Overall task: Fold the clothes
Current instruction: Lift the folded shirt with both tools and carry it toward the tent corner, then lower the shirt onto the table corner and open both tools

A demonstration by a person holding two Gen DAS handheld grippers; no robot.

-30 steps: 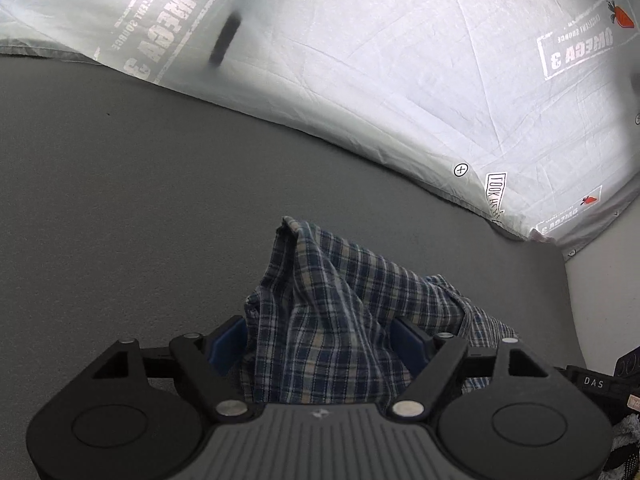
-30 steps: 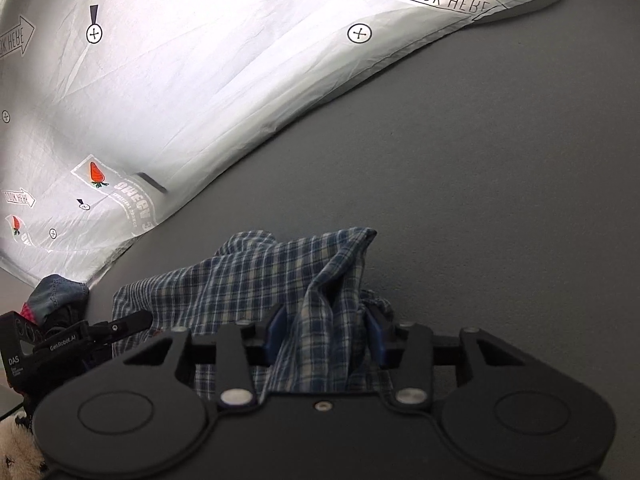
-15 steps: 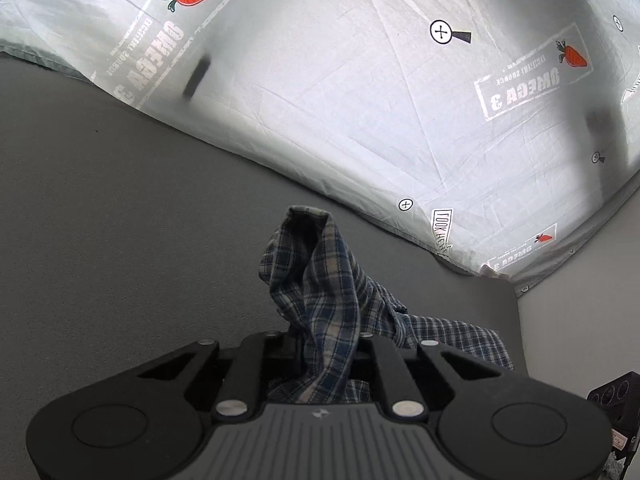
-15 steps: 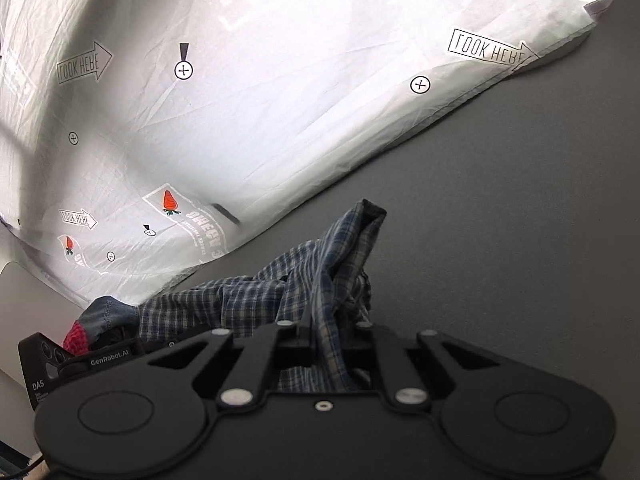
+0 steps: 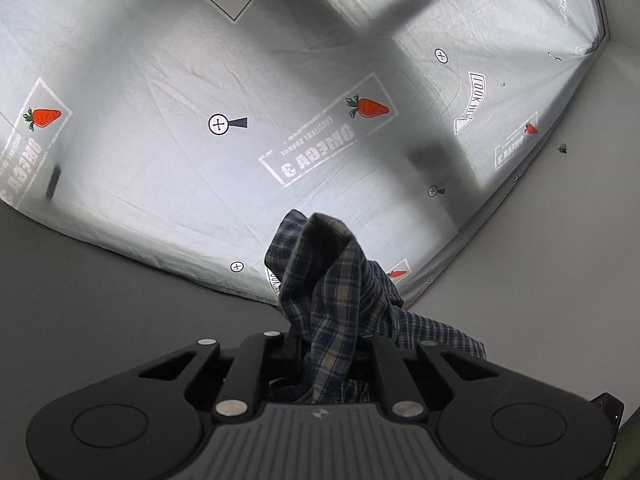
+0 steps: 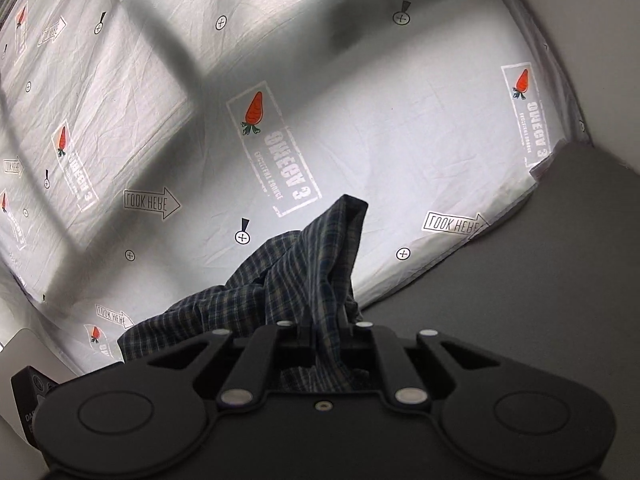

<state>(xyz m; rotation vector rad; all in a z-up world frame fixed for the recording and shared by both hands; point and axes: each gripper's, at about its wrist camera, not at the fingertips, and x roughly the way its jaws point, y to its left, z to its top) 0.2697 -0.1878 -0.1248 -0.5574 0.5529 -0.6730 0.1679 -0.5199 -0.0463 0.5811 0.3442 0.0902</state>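
Backdrop sheet behind plaid garment.

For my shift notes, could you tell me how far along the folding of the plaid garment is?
Early stage. Done: both tongs, left and right, are clamped on the plaid garment. In hand: it hangs bunched between them. Left: spreading it on the grey surface and every fold.

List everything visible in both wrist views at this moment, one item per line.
plaid shirt: one, dark blue and cream check, bunched, lifted off the table, pinched at two spots.
printed sheet: one, white with orange carrots, arrows and target marks, backlit behind the table.
table: one, grey, below the shirt.
left gripper: one, black, shut on the plaid shirt.
right gripper: one, black, shut on the plaid shirt.
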